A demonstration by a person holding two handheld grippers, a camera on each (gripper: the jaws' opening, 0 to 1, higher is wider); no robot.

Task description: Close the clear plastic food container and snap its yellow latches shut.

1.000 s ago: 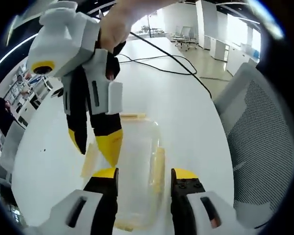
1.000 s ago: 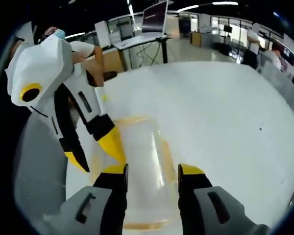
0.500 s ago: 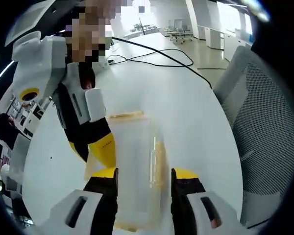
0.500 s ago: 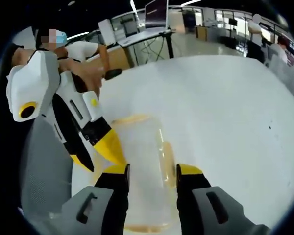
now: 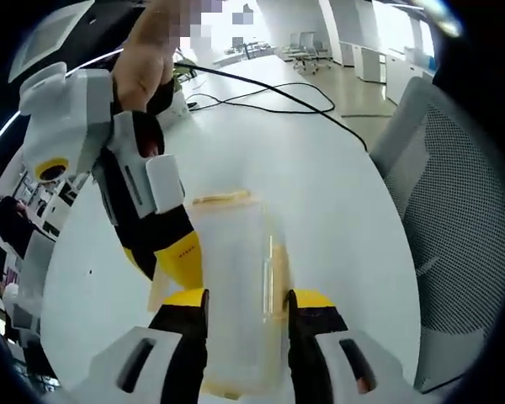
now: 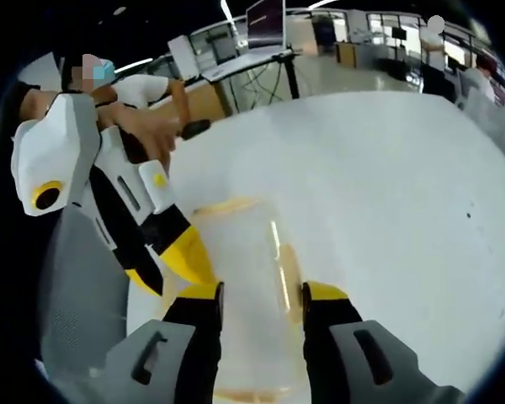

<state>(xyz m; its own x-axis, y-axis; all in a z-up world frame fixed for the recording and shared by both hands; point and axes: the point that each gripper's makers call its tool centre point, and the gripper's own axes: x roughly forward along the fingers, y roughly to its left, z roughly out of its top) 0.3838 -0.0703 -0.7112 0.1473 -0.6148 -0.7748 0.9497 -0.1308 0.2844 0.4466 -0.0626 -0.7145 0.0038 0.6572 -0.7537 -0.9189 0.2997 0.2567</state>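
Note:
A clear plastic food container (image 5: 231, 252) lies lengthwise on the white table, lid on, with yellow latches at its far end (image 5: 221, 199) and along its right side (image 5: 275, 278). My left gripper (image 5: 247, 299) hangs over its near end, jaws apart, the container showing between them. The right gripper (image 5: 156, 257) reaches in from the left, one yellow fingertip on the container's left edge. In the right gripper view the same container (image 6: 244, 261) shows between the parted jaws of my right gripper (image 6: 261, 290). There the left gripper (image 6: 164, 269) touches its left edge. Contact pressure is unclear.
A grey mesh chair (image 5: 454, 236) stands right of the table, and a black cable (image 5: 269, 93) snakes across its far part. In the right gripper view the chair (image 6: 76, 295) is at the left, a person's hand (image 6: 147, 126) holds the other gripper, and a desk with a monitor (image 6: 265, 29) stands beyond.
My left gripper's jaws have narrowed a little around the container. The container looks slightly larger in both views as the cameras moved closer. The right gripper sits lower against its left edge.

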